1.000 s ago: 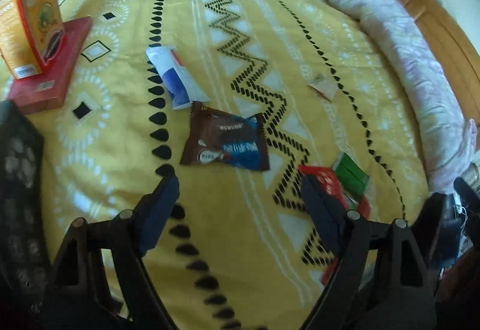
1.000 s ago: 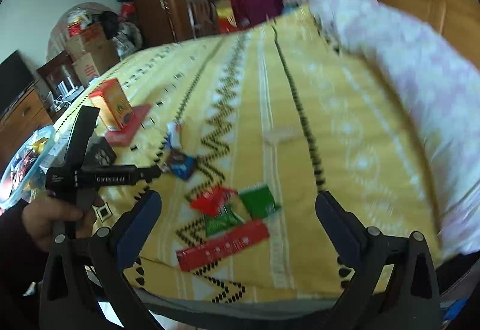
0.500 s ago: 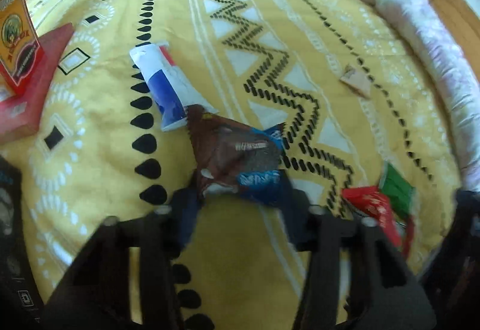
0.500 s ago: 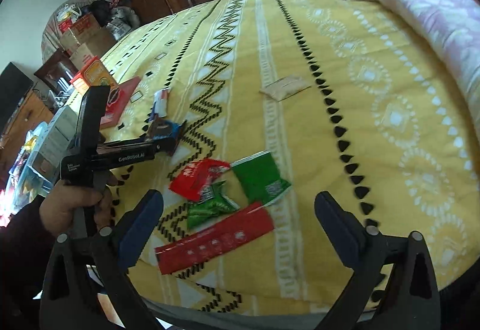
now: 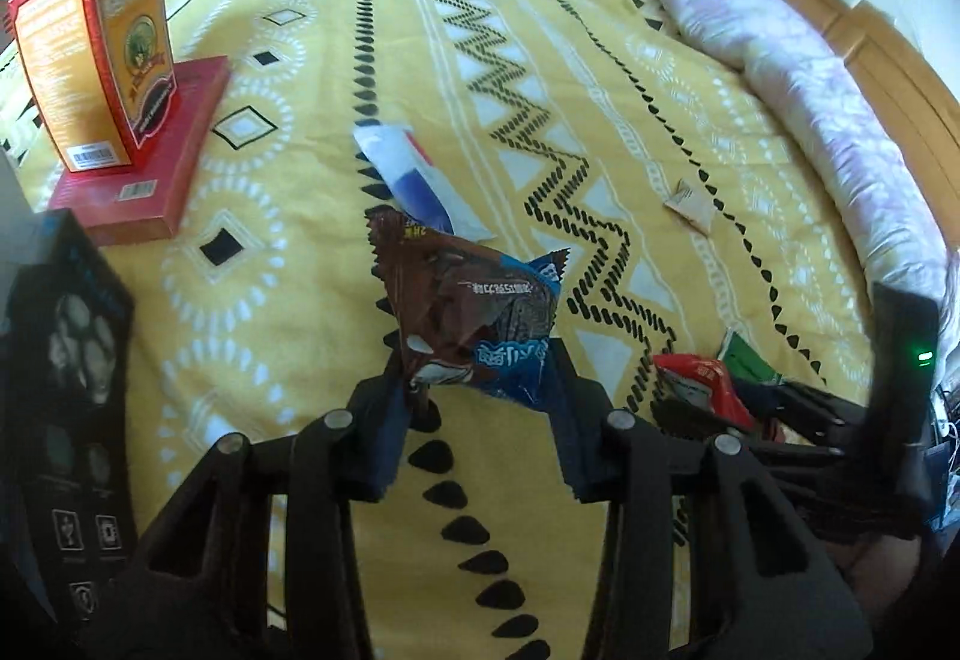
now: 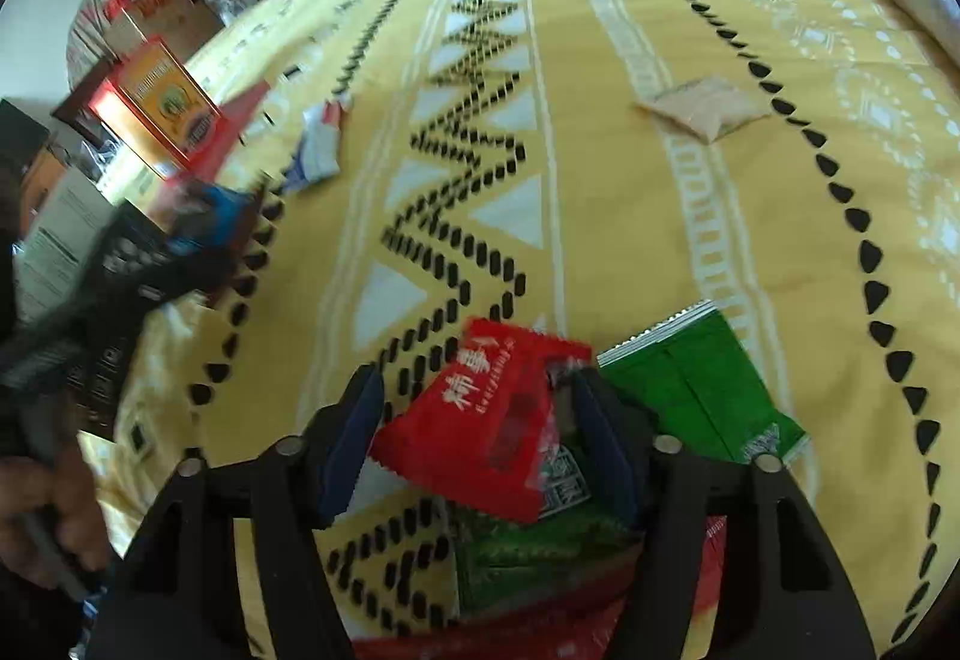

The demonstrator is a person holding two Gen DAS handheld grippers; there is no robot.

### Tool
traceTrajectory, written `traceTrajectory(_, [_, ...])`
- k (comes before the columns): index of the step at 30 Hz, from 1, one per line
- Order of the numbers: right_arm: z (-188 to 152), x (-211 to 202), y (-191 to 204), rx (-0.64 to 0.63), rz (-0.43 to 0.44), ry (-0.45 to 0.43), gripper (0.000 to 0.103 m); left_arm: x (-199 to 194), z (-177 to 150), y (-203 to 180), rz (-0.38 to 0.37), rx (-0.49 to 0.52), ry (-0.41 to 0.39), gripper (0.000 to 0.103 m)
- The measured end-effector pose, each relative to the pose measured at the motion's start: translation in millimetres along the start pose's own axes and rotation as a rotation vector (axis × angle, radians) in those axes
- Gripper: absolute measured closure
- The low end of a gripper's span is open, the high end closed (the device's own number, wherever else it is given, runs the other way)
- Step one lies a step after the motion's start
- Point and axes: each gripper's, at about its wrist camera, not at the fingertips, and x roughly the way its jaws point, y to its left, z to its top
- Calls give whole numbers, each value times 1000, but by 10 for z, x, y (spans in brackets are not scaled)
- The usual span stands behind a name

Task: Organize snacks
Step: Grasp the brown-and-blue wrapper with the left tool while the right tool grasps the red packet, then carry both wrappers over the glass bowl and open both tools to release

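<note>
My left gripper (image 5: 480, 408) is shut on a brown and blue snack packet (image 5: 468, 312) and holds it above the yellow bedspread (image 5: 600, 90). A white, blue and red packet (image 5: 414, 180) lies just beyond it. My right gripper (image 6: 480, 438) is shut on a red snack packet (image 6: 486, 420), which also shows in the left wrist view (image 5: 696, 384). Green packets (image 6: 690, 384) and a long red packet (image 6: 540, 642) lie under and beside the right gripper. The left gripper and its packet show blurred at the left of the right wrist view (image 6: 198, 228).
An orange box (image 5: 102, 42) stands on a flat red box (image 5: 144, 156) at the left. A black box (image 5: 66, 408) is at the near left. A small beige sachet (image 5: 690, 204) lies mid-bed. A rolled pink quilt (image 5: 810, 60) runs along the right edge.
My left gripper closed on the brown and blue packet and lifted it. My right gripper came down and closed on the red packet.
</note>
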Motion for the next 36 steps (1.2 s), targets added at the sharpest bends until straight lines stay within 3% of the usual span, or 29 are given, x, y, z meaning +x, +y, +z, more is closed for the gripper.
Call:
traceTrajectory(7, [24, -342, -47, 12, 9, -134, 52, -318, 11, 10, -17, -9, -60, 61])
traceTrajectory(16, [218, -1159, 332, -71, 17, -336, 52, -1040, 126, 73, -22, -22, -199, 61])
traceTrajectory(28, [587, -1706, 1552, -276, 147, -439, 52, -2072, 35, 811, 93, -142, -357, 61])
traceTrajectory(36, [758, -1733, 2865, -447, 332, -433, 52, -2785, -72, 1745, 257, -311, -439, 61])
